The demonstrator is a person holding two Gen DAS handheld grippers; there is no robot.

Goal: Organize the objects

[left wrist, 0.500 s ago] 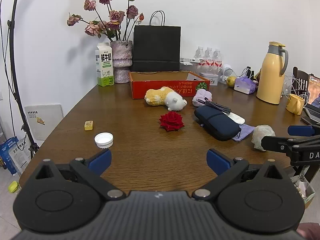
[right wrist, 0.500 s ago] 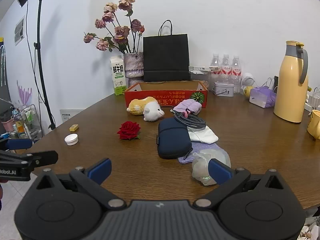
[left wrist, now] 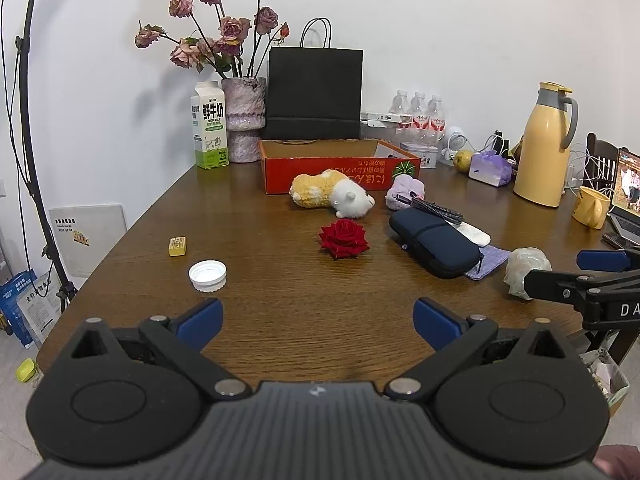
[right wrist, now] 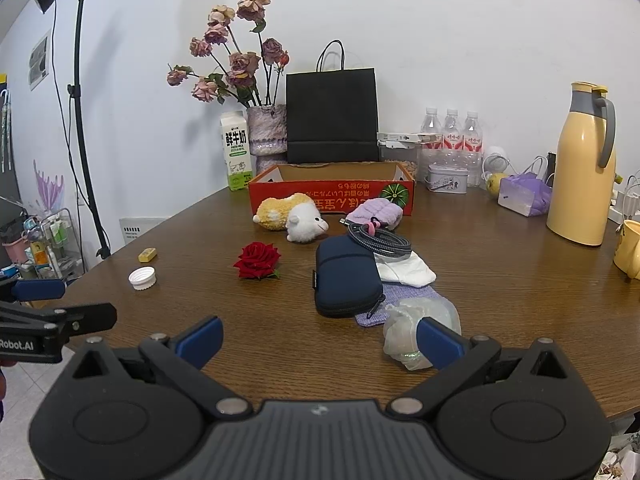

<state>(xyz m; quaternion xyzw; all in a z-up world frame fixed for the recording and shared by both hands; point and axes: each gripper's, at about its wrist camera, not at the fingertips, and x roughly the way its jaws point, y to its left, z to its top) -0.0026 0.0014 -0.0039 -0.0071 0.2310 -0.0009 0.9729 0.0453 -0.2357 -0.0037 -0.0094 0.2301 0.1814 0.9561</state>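
No visible change anywhere on the table [left wrist: 280, 320].

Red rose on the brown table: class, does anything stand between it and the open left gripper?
Nothing visible does. Only bare brown table lies between the left gripper and the red rose; the white bottle cap sits off to the left.

We see a red rose [left wrist: 343, 238] lying mid-table; a navy case [left wrist: 434, 247] beside it; a plush toy [left wrist: 332, 193] on its side against the red box [left wrist: 340, 164].
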